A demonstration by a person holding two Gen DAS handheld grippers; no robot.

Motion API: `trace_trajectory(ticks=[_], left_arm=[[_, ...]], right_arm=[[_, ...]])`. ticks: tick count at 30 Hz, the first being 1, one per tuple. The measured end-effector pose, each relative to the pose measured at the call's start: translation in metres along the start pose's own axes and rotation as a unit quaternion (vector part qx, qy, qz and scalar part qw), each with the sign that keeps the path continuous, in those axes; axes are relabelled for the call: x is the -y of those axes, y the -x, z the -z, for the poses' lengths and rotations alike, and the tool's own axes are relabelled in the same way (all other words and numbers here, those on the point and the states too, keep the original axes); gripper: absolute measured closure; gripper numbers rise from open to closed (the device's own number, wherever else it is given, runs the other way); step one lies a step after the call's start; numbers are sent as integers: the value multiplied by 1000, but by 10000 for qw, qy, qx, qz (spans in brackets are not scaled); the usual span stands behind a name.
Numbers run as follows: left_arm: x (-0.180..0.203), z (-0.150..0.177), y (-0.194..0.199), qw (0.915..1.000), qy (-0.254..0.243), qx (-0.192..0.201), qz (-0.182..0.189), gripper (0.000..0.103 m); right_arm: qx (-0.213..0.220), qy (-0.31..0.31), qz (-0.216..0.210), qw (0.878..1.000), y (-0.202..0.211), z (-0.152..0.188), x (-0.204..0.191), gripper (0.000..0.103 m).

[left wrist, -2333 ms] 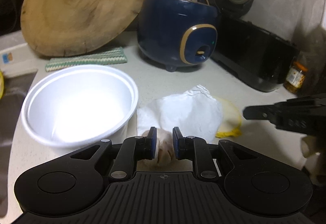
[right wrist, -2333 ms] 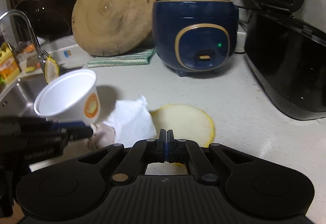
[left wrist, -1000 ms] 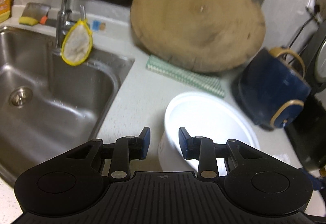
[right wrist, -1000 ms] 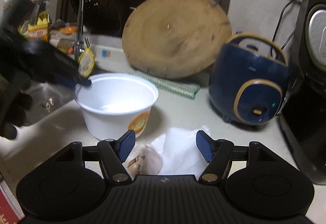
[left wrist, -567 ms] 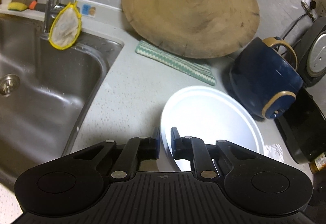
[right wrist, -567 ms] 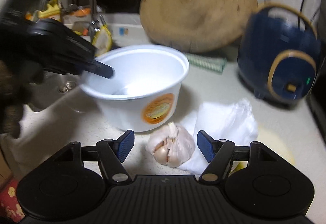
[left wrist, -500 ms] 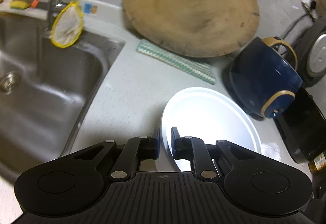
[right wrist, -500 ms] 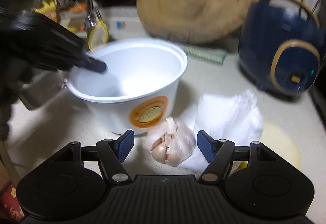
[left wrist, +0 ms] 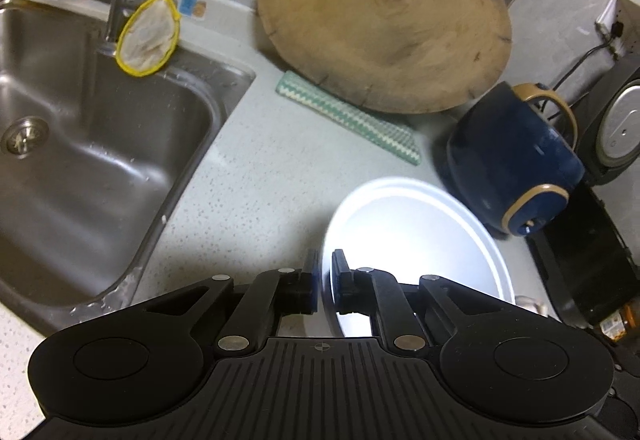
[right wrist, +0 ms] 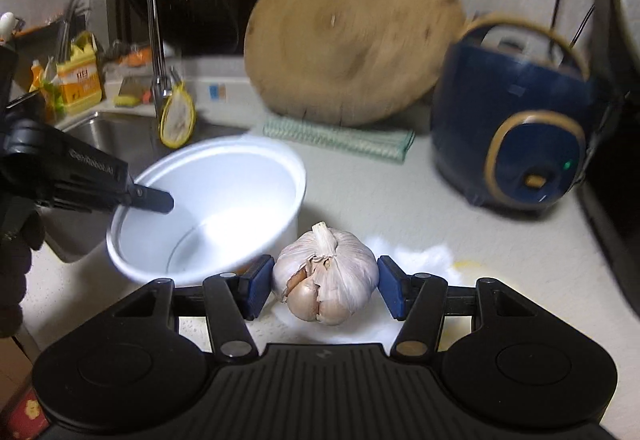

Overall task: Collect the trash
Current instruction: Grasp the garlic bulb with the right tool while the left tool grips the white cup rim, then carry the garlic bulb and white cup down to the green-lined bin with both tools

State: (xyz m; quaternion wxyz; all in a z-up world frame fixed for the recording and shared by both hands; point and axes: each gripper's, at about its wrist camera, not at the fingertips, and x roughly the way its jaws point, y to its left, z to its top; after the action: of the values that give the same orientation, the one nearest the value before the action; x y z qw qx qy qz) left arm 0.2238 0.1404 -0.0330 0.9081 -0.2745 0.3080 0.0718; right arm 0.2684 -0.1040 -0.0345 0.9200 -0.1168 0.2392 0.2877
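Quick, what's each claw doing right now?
Left gripper: shut on the bowl rim.
Right gripper: closing around the garlic, fingers not yet touching it.

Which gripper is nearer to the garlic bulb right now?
Right. The right gripper straddles the garlic bulb, jaws closing around it with pads not yet pressing. The left gripper is off to the side, clamped on the white bowl's rim.
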Motion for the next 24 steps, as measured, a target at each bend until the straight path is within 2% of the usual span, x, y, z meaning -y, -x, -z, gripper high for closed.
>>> trace_trajectory(ticks=[8,14,20,24], left_arm=[[10,7,34,9977,-379,392,410,93],[-8,28,79,9960,-237,612,599,93],[-36,63,136,9969,-333,637,309,93],[-60,92,178,9968,-371,700,92,93]], right_arm=[[448,252,485,9975,47,15,-8,47],[239,252,584,9977,63,24,-33,47],[307,331,406,9982,92,30,-69,47],[246,375,313,9985,116,51,-99,47]])
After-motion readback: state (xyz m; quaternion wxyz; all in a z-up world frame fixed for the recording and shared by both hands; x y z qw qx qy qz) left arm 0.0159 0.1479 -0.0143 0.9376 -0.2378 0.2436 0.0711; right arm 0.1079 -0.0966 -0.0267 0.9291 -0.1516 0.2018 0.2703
